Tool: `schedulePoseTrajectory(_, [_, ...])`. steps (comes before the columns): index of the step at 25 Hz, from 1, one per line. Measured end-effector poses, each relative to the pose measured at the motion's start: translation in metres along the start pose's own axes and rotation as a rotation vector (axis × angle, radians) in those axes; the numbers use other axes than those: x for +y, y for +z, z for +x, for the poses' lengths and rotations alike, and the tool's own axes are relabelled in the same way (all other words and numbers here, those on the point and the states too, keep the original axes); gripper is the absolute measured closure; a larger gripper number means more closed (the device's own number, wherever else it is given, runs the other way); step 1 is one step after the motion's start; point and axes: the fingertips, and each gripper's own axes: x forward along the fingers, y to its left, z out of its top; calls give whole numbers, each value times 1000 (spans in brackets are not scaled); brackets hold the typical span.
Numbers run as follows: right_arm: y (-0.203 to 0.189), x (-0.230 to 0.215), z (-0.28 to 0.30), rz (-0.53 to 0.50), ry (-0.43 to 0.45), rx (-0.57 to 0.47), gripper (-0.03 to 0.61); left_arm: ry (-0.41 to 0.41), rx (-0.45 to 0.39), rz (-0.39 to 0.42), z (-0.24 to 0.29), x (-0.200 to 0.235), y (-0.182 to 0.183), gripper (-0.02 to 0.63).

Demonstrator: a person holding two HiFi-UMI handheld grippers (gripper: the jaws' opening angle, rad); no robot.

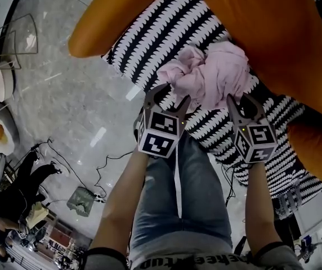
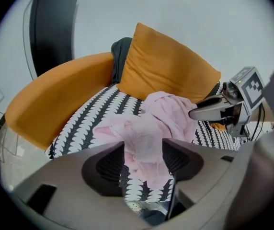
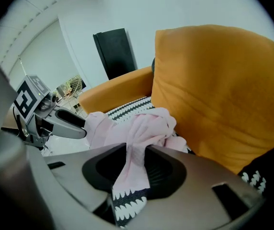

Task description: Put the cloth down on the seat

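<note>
Both forearms (image 1: 121,201) reach forward, side by side, at seat (image 1: 150,38) front edge. Left gripper (image 1: 171,94) jaws closing on cloth (image 1: 211,75) fold; right gripper (image 1: 244,100) pinches cloth.

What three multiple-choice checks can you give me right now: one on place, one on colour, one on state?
1. Where is the cloth?
A. On the floor
B. On the striped seat
C. Draped over the chair's arm

2. What colour is the cloth?
A. Pink
B. Blue
C. Green

3. How are the right tongs?
A. Open and empty
B. Shut on the cloth
C. Shut on a cushion

Answers:
1 B: the cloth lies bunched on the black-and-white seat.
2 A: it is pale pink in all three views.
3 B: in the right gripper view, a fold of cloth is pinched between the right tongs.
</note>
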Motion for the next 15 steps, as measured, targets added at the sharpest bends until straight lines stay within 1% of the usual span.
schedulePoseTrajectory(3, [-4, 9, -8, 12, 5, -16, 437, 4, -8, 15, -11, -4, -3, 352])
schedulePoseTrajectory(4, [-2, 11, -11, 14, 3, -25, 440, 3, -14, 25, -13, -6, -1, 367])
schedulePoseTrajectory(6, [9, 15, -13, 15, -4, -42, 465, 4, -33, 47, -18, -4, 9, 392])
schedulePoseTrajectory(7, [14, 17, -13, 17, -5, -47, 486, 10, -42, 56, -20, -1, 14, 412])
schedulePoseTrajectory(9, [21, 20, -10, 28, -5, -55, 494, 26, -50, 75, -22, 5, 22, 466])
schedulePoseTrajectory(10, [23, 22, -10, 32, -8, -62, 529, 32, -53, 84, -23, 7, 24, 485])
schedulePoseTrajectory(11, [25, 23, -12, 35, -11, -70, 543, 34, -57, 93, -25, 7, 26, 503])
schedulePoseTrajectory(14, [31, 32, -22, 35, -10, -95, 583, 23, -72, 115, -32, 2, 30, 524])
schedulePoseTrajectory(15, [32, 35, -25, 36, -6, -102, 583, 18, -76, 121, -36, 0, 31, 531])
